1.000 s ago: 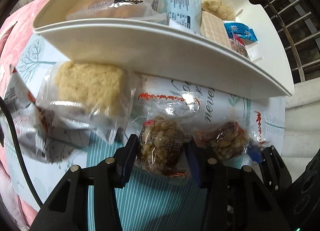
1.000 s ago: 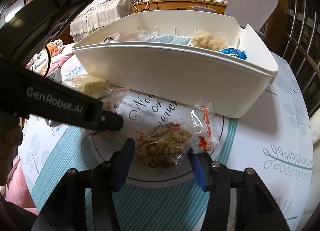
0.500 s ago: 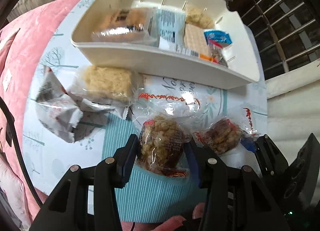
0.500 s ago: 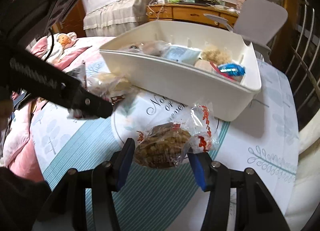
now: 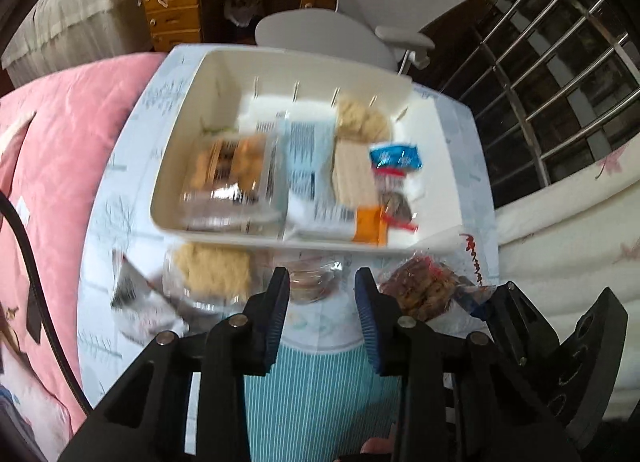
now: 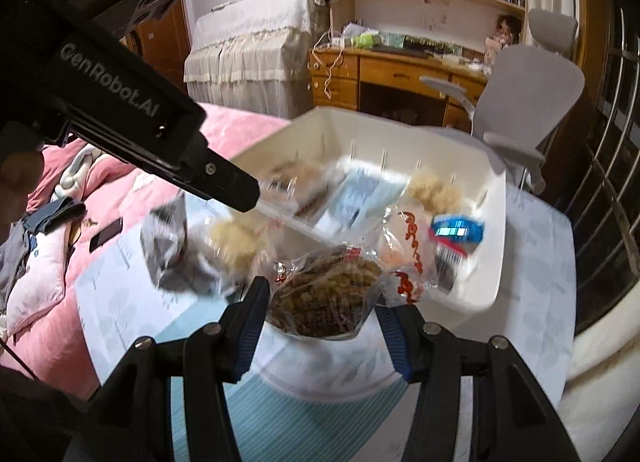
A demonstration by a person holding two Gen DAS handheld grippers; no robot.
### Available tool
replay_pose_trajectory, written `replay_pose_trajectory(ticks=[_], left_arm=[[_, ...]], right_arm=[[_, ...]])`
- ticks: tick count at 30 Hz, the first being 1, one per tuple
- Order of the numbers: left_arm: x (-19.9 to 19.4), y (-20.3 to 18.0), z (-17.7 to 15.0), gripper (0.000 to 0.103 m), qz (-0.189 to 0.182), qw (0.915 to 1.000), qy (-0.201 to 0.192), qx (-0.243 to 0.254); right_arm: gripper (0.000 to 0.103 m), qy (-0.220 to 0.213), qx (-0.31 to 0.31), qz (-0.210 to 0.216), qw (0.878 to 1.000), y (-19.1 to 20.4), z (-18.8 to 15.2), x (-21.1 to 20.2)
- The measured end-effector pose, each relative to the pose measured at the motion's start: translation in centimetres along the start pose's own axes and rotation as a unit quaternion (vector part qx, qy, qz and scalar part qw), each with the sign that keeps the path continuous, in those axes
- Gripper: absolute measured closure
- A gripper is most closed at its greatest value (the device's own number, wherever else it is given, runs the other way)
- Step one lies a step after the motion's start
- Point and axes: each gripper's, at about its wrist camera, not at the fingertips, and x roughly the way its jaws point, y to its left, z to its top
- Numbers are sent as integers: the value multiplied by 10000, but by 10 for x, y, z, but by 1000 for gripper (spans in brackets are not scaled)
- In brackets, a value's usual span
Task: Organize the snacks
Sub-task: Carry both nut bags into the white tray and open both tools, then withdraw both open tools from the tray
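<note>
Blue-padded right gripper [image 6: 320,312] tilts downward, clamping a snack bag [image 6: 324,298]; left gripper [image 5: 320,302] is steeper, closing on nothing.

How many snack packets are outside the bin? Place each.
4: grey packet left, pale cake packet beside it, clear packet in the middle, brown packet in the right gripper. Others may be hidden.

Dim daylight, motion blur, fisheye edge distortion
</note>
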Motion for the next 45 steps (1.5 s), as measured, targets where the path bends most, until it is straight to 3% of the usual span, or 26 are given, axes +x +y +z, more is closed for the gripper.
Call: replay_pose_trajectory(ticks=[7,12,14,16,19,25,28,33,35,45], left_arm=[[-2,-2,12,71,93,9999,-28,-53],[-7,11,7,70,297,9994,-35,-197],[-9,18,5,70,352,9989,-66,-291],[-13,28,2,70,415,9983,-100,-404],[-18,43,-8,67,540,9968,-111,-575],[-27,74,-27,50,685,9936,-179,-883],[-29,90,-38,40,731,9921,-187,-1001],[-24,121,-52,35,725,9887,-107,-1305],[-20,133,-58,25,736,9863,-89,-1472],[17,190,-85,24,401,9771,170,-2083]], right_arm=[[49,-257,351,-283,9987,-33,31,8],[39,31,735,-260,9969,-55,33,23],[30,139,1041,-188,9943,-63,29,27],[29,164,1353,-56,9906,-70,24,27],[29,240,1608,12,9867,-75,19,28],[29,368,2247,246,9734,-80,7,24],[29,360,2495,321,9672,-78,1,20],[29,483,2501,189,9668,-65,-11,20],[29,582,2536,158,9654,-58,-17,22],[29,1014,2750,24,9561,-26,-38,40]])
